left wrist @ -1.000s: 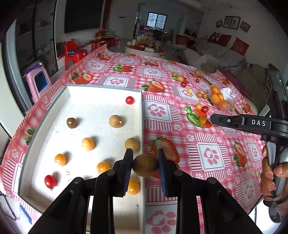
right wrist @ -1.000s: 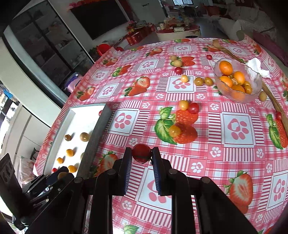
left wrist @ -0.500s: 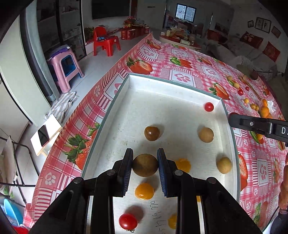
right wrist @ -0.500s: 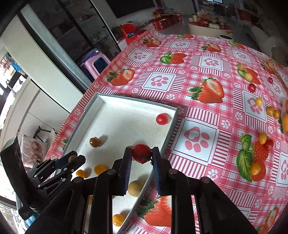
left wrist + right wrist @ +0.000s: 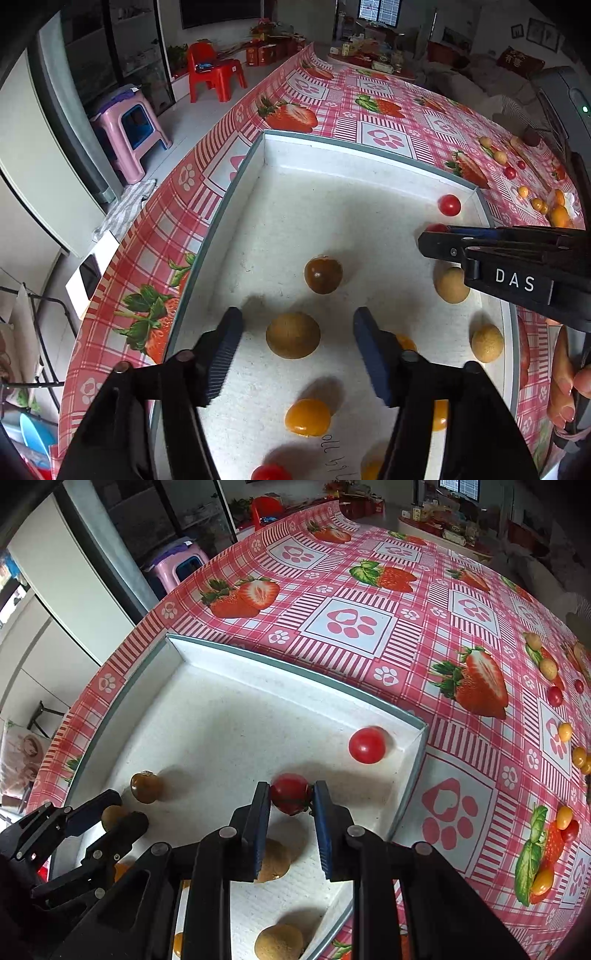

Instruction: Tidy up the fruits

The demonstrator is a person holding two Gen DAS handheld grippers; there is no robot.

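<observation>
Now left tongs released brown fruit.

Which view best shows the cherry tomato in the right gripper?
The right wrist view: the cherry tomato sits centred between the right gripper's pads, above the tray. The left wrist view shows only a red sliver behind that gripper.

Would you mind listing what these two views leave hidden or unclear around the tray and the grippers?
- Left wrist view: the orange fruit behind the left gripper, mostly covered by its finger.
- Left wrist view: the red tomato in the right gripper is nearly hidden by the finger.
- Right wrist view: the tan fruit is half covered by the gripper.
- Both views: the near end of the tray is cut off.
</observation>
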